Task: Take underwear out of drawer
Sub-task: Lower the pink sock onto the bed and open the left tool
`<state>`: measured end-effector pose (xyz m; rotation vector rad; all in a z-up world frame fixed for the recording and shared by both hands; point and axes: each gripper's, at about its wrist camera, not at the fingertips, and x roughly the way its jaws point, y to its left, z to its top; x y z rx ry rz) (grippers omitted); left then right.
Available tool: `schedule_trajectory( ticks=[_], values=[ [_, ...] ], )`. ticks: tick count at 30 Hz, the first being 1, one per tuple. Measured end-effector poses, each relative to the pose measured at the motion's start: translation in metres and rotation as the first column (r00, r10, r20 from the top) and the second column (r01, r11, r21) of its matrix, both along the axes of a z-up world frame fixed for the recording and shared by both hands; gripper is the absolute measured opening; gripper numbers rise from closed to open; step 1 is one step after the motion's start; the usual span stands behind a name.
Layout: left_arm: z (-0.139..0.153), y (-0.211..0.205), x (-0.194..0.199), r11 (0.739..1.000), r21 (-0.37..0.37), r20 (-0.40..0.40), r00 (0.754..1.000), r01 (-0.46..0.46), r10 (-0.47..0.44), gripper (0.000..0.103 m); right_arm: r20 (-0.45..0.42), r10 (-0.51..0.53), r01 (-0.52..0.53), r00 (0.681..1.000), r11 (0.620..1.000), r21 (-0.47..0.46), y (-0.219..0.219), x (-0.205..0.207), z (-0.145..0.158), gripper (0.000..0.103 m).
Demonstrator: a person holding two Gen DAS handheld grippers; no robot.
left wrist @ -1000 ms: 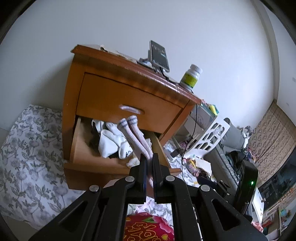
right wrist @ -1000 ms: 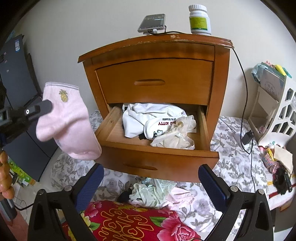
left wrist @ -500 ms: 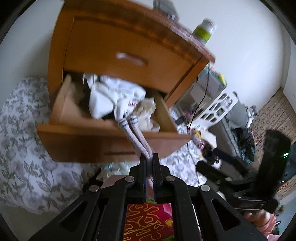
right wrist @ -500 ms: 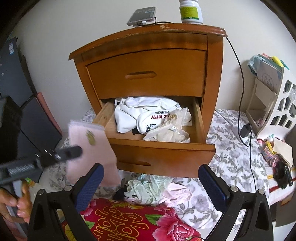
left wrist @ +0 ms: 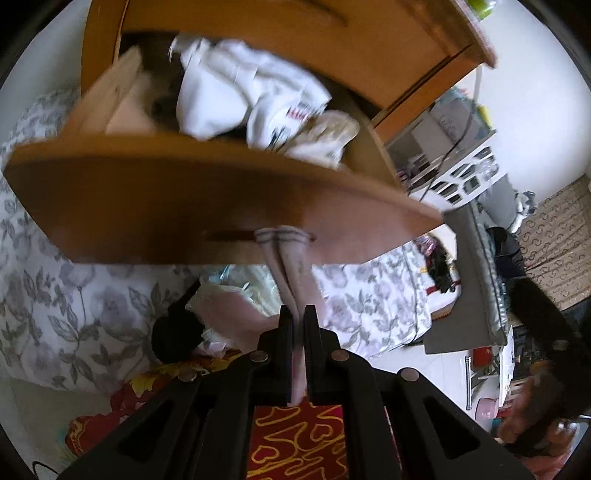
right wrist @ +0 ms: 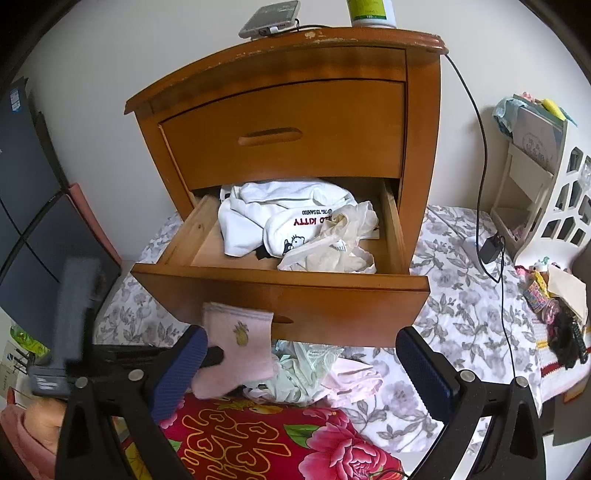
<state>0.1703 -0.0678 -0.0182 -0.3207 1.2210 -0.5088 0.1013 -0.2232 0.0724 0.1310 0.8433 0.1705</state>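
The wooden nightstand (right wrist: 295, 122) stands on a floral-print sheet (right wrist: 454, 306), w/ its lower drawer (right wrist: 280, 299) pulled out so the contents can be reached from above; the upper drawer is closed. Inside the open drawer a heap of white garments (right wrist: 273, 218) is seen, one printed w/ a cartoon and lettering, plus a crumpled cream piece (right wrist: 332, 247) toward the drawer's right side. This is judged to be the underwear not yet taken out.

In front of the drawer, on the sheet, a small pile of pale green and pink items (right wrist: 314, 373) is laid beside a red floral cloth (right wrist: 266, 446) – prob. the drop spot for things already removed.

A pink sock (right wrist: 236, 350) w/ a small pineapple motif is clamped in the left gripper (left wrist: 299, 314); its fingers (left wrist: 285, 325) are pressed together on the fabric, cuff hanging outward in front of the drawer face. It is held low over the pile, apparently so it can be let go there.

The right gripper (right wrist: 295, 362) is kept w/ fingers (right wrist: 184, 362) wide apart and nothing between them, aimed at the drawer, presumably ready for the next pick.

On top of the nightstand a phone (right wrist: 269, 16) on a cable and a pill bottle (right wrist: 371, 13) are left untouched.
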Motion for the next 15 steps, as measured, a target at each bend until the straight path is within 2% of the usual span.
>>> schedule_trajectory(
  ticks=[8,12,15],
  values=[
    [-0.058,-0.005,0.012,0.998,0.057,-0.143,0.99,-0.009,0.017,0.005,-0.018,0.0,0.0,1.0,1.0,0.001,-0.001,0.003,-0.007,0.103],
    [-0.072,-0.006,0.013,0.997,0.072,-0.182,0.983,-0.004,0.017,0.005,-0.023,0.001,-0.001,1.0,1.0,-0.001,0.0,0.005,-0.008,0.103],
    [-0.069,-0.007,0.013,0.997,0.079,-0.179,0.984,0.002,0.012,0.005,-0.023,0.0,0.0,1.0,1.0,-0.004,0.0,0.005,-0.008,0.103]
  ],
)
